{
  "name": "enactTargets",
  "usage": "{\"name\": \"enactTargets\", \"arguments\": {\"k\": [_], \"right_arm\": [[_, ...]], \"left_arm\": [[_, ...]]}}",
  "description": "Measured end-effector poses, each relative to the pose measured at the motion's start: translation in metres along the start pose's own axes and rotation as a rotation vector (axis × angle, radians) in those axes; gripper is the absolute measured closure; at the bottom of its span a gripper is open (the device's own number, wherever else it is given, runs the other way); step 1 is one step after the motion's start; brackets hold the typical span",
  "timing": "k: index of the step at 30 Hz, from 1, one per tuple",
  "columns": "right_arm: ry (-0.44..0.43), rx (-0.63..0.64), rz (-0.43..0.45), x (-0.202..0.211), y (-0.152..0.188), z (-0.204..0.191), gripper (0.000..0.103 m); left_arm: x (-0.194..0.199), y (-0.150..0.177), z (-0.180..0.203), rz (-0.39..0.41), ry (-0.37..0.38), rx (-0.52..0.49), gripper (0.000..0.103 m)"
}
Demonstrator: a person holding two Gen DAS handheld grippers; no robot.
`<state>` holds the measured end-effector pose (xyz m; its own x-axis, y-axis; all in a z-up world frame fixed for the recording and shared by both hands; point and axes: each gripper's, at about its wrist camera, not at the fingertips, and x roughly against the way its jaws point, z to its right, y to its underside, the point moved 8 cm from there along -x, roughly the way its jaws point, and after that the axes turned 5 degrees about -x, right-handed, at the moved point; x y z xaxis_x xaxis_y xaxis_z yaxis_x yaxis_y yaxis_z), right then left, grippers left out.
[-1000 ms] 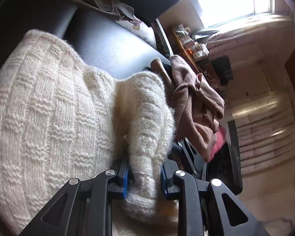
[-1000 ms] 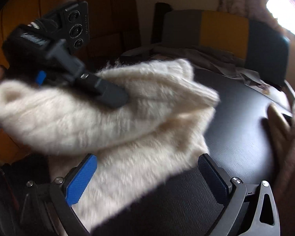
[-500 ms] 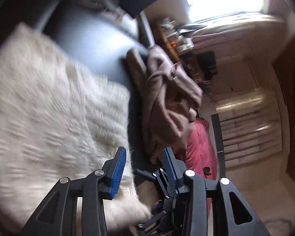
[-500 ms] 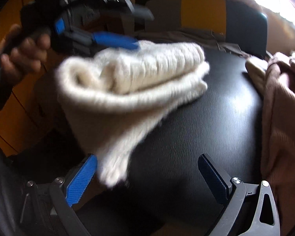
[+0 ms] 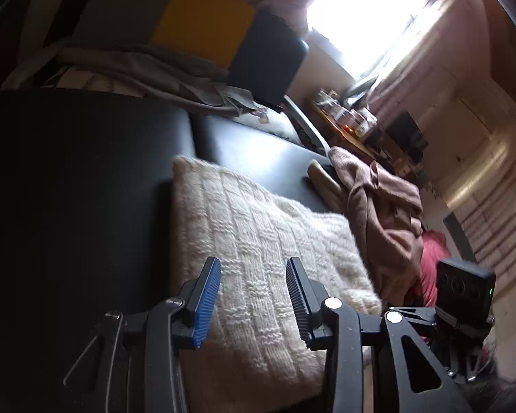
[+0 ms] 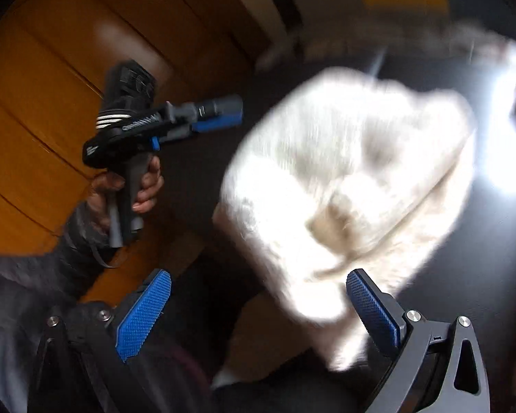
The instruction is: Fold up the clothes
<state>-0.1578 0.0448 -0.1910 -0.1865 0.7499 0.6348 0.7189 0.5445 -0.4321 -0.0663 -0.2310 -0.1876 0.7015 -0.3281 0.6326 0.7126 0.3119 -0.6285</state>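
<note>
Jaws on my left gripper (image 5: 253, 296) hang parted, nothing pinched; right gripper (image 6: 258, 313) gapes empty too. Sweater (image 5: 258, 241) sits folded on the black table (image 5: 86, 189) (brown heap (image 5: 382, 213) beside it). I'd press it flat, squaring edges gently.

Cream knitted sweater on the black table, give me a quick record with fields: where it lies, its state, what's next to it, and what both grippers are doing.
item: cream knitted sweater
state: folded into a flat bundle
surface: black table
neighbour: brown garment heaped at the sweater's window side, a red one past it
left gripper: jaws apart, nothing between them, above the sweater
right gripper: jaws wide apart, empty, at the sweater's near edge
image quality: right wrist view blurred, sweater overexposed
</note>
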Motion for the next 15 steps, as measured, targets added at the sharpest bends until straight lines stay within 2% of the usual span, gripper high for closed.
{"name": "enactTargets", "arguments": {"k": [3, 4, 5, 6, 7, 9, 11, 15], "right_arm": [[-0.184, -0.025, -0.024, -0.017, 0.002, -0.012, 0.000], [-0.199, -0.013, -0.039, -0.022, 0.010, -0.014, 0.000], [-0.195, -0.008, -0.056, -0.029, 0.019, -0.012, 0.000], [-0.135, -0.032, -0.077, -0.038, 0.032, 0.002, 0.000], [-0.126, -0.069, -0.074, -0.040, 0.039, 0.012, 0.000], [-0.149, -0.118, 0.013, -0.024, 0.045, 0.020, 0.001], [-0.115, -0.128, 0.088, 0.001, 0.043, 0.018, 0.000], [0.027, -0.126, 0.266, 0.051, 0.020, 0.023, 0.000]], "left_arm": [[-0.023, 0.016, 0.004, -0.029, -0.002, -0.023, 0.064], [-0.028, 0.020, 0.006, -0.028, -0.003, -0.033, 0.064], [-0.031, 0.024, 0.009, -0.016, -0.001, -0.049, 0.063], [-0.032, 0.026, 0.011, -0.010, -0.001, -0.061, 0.063], [-0.032, 0.026, 0.012, -0.010, -0.003, -0.070, 0.063], [-0.033, 0.028, 0.014, -0.009, -0.006, -0.089, 0.063], [-0.034, 0.029, 0.016, -0.008, -0.008, -0.100, 0.063], [-0.037, 0.029, 0.017, 0.006, 0.013, -0.072, 0.063]]}}
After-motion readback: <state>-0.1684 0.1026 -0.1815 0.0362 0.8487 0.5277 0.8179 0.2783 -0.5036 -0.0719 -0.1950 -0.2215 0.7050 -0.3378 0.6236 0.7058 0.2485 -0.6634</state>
